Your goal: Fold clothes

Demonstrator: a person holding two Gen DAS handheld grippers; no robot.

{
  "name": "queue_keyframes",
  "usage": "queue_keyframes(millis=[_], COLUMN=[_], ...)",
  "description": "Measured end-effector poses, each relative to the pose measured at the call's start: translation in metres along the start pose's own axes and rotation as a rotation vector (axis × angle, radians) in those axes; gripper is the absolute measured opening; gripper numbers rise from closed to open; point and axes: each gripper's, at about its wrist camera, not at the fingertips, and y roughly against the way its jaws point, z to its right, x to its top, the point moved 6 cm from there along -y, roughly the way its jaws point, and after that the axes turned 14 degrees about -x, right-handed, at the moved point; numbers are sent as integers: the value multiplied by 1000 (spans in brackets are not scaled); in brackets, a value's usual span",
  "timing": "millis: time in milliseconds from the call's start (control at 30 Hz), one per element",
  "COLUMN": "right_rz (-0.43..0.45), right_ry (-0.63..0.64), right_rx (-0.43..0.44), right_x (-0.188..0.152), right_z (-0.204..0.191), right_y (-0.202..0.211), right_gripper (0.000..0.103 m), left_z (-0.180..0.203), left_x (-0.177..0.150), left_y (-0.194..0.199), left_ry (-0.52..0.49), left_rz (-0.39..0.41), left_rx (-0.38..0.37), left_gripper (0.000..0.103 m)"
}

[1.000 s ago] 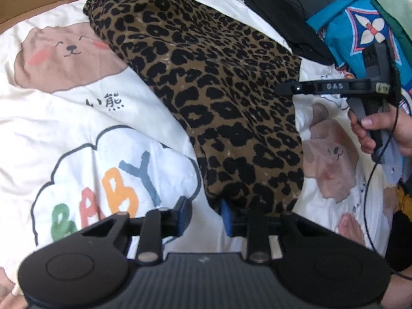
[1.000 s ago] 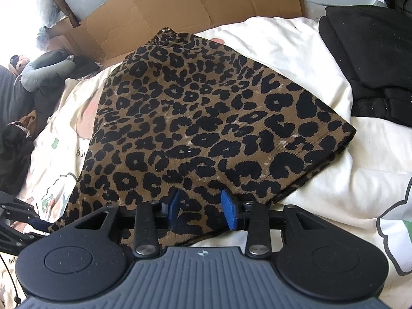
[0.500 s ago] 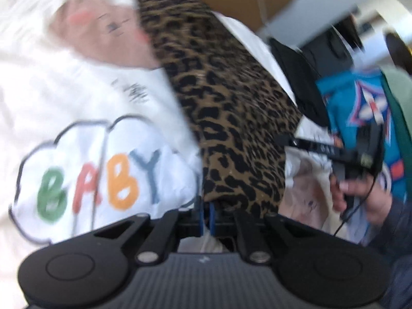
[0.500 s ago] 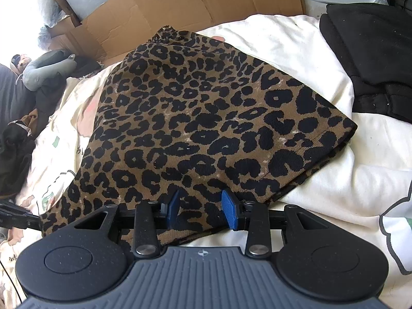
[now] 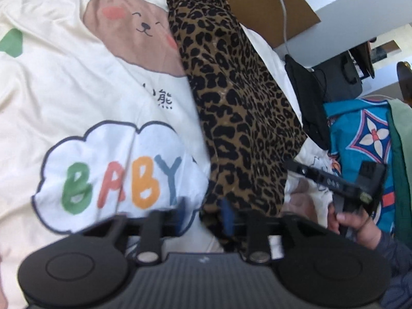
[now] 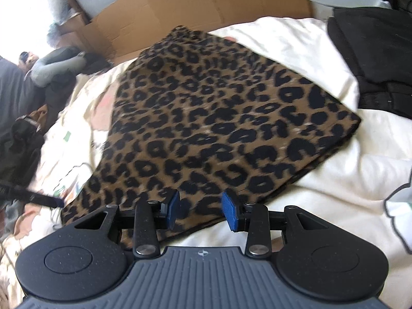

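We saw the leopard-print garment lying folded on the cream printed bedsheet, just beside its bear drawing. Our left gripper stood at the garment's near corner, jaws parted, nothing between them. Our right gripper hovered wide over the garment's near edge, gripping nothing. A black garment lay beyond the leopard one.

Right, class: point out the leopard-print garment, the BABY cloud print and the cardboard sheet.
leopard-print garment [image 6: 226, 118], right wrist view, middle of its top face.
BABY cloud print [image 5: 121, 180], left wrist view, on the letters.
cardboard sheet [image 6: 211, 2], right wrist view, flat brown panel behind the bed.
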Motion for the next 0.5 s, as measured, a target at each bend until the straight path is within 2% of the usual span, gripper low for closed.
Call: queue_keyframes(millis=[200,267,500], right_rz=[-10,-15,-19], right_ry=[58,74,132], right_rx=[46,68,112], right_x=[-7,-11,-22], right_z=[-26,-35,-63], right_y=[0,1,6], right_gripper=[43,43,41], left_z=[-5,-8,-11], left_x=[4,4,-7], left_y=[-21,-27,-40], left_ry=[68,88,197], left_rz=[1,-2,-14], left_rx=[-77,-94,-207], left_gripper=[48,52,52])
